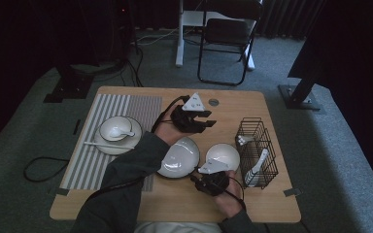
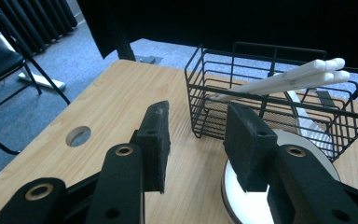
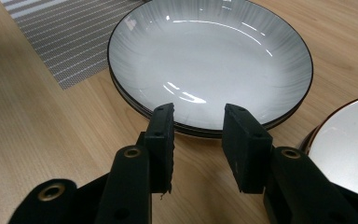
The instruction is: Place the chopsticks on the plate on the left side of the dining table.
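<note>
Near the middle of the tabletop [image 1: 184, 204], a stack of shallow plates [image 3: 209, 65] is lying just ahead of the right gripper [image 3: 196, 140], whose jaws are standing open and empty, aimed at the near rim. Glazed, stiff, slippery and breakable, the top plate is probably best pinched at that rim. Farther off, the left gripper [image 2: 198, 144] is hovering open and empty before the wire basket [image 2: 279, 112].

Grey carpet floor [image 1: 39, 141], dark curtains [image 1: 291, 17], 1 black folding chair [image 1: 226, 36], dim light.
</note>
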Demonstrator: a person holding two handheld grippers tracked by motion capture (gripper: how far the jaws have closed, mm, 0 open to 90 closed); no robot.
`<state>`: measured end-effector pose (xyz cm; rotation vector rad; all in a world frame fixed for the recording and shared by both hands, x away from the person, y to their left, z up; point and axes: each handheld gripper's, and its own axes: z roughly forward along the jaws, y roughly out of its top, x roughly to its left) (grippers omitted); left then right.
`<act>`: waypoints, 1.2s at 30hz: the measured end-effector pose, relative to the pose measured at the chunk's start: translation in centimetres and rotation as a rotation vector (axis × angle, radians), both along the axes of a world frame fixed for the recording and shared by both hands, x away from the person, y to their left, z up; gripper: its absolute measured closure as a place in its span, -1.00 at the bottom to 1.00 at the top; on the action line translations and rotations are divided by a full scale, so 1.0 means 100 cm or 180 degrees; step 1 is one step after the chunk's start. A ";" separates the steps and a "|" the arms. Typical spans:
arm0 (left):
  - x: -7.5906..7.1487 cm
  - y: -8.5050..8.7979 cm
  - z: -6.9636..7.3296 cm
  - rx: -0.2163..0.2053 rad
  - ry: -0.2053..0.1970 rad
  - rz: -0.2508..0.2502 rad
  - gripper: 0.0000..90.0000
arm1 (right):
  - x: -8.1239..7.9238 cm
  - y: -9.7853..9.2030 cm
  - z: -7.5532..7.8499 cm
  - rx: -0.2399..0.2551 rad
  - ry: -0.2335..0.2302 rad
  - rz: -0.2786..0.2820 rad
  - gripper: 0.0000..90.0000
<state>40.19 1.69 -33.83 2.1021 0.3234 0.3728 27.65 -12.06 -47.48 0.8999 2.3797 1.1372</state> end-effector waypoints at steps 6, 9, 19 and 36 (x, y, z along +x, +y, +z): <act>-0.001 -0.006 0.000 -0.0009 0.0022 -0.0052 0.36 | -0.001 0.001 0.000 -0.0005 -0.0016 0.0018 0.41; -0.002 -0.009 -0.001 -0.0026 0.0038 -0.0081 0.38 | -0.002 0.001 -0.001 0.0014 -0.0011 0.0009 0.41; -0.011 -0.023 -0.003 -0.0023 0.0019 -0.0219 0.39 | -0.007 -0.005 -0.001 0.0086 0.0012 -0.0042 0.41; -0.024 -0.051 -0.008 0.0069 0.0030 -0.0428 0.36 | -0.008 -0.007 0.000 0.0095 0.0014 -0.0049 0.39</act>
